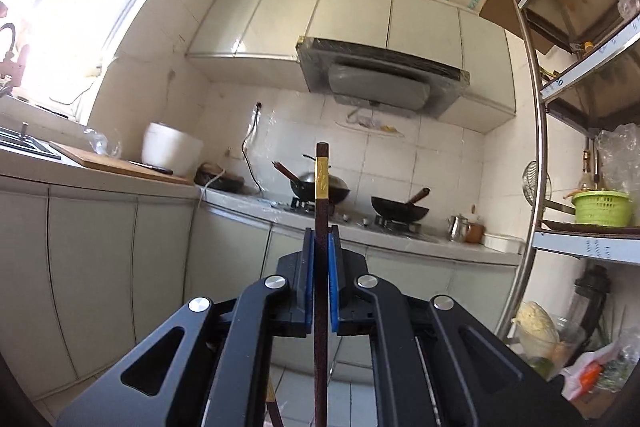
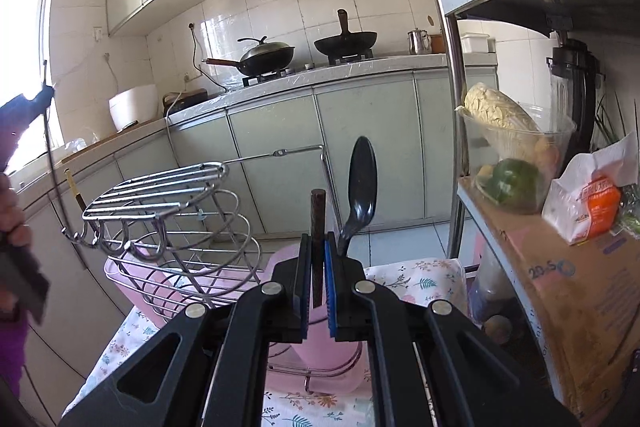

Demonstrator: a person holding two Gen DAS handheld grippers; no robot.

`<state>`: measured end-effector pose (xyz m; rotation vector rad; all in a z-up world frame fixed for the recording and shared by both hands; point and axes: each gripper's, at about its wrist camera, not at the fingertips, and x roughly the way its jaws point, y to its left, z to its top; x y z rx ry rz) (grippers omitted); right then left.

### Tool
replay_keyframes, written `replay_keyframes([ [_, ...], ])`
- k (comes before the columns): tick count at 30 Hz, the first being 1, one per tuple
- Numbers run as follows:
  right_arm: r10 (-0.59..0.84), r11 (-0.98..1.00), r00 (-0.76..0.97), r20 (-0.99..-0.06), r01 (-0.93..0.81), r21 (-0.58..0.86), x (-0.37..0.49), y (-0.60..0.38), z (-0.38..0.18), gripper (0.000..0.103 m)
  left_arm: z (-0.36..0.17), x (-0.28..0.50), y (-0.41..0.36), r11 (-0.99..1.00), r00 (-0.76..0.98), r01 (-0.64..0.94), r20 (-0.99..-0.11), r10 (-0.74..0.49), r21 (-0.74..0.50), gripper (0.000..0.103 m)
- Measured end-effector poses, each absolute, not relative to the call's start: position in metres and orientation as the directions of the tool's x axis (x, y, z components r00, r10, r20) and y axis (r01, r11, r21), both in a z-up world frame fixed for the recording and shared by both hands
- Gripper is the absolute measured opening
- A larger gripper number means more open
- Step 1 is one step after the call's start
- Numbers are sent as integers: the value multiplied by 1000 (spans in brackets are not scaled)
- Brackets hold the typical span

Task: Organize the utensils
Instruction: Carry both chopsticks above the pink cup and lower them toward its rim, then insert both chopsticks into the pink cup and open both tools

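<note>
The left gripper is clenched on a dark brown chopstick with a gold band near its top. The stick stands upright between the blue fingers, its upper end well above them and its lower end running down out of view. Far behind it lie the stove with two woks and a white rice cooker to the left.

The right gripper grasps a second brown chopstick, also upright, its blunt top just above the fingertips and its lower end hanging over a pink cup. That cup sits in a pink tray on a table with a floral cloth. A black spoon rises just right of the fingers, bowl upward. A wire rack stands on the tray to the left. At the far left edge the other gripper shows, with its gold-banded stick.
</note>
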<state>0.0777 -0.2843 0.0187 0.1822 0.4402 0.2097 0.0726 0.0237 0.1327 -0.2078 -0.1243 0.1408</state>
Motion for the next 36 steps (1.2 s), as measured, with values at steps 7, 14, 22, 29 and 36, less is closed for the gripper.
replay_keyframes([
  [7, 241, 962, 879, -412, -159, 223, 81, -287, 14, 6, 104, 97, 8, 966, 961, -211, 150, 233, -148, 5],
  [14, 246, 962, 870, -428, -167, 215, 82, -284, 13, 6, 81, 97, 17, 966, 978, -196, 38, 205, -169, 5],
  [22, 251, 963, 847, -468, -169, 211, 80, -279, 7, 11, 57, 75, 30, 968, 985, -139, -128, 113, -209, 5],
  [29, 258, 961, 845, -468, -173, 216, 69, -277, 9, 32, 36, 77, 33, 970, 957, -91, -289, 23, -224, 7],
  [36, 269, 957, 839, -472, -178, 229, 54, -278, 7, 35, 32, 73, 37, 961, 930, -54, -364, -50, -270, 23],
])
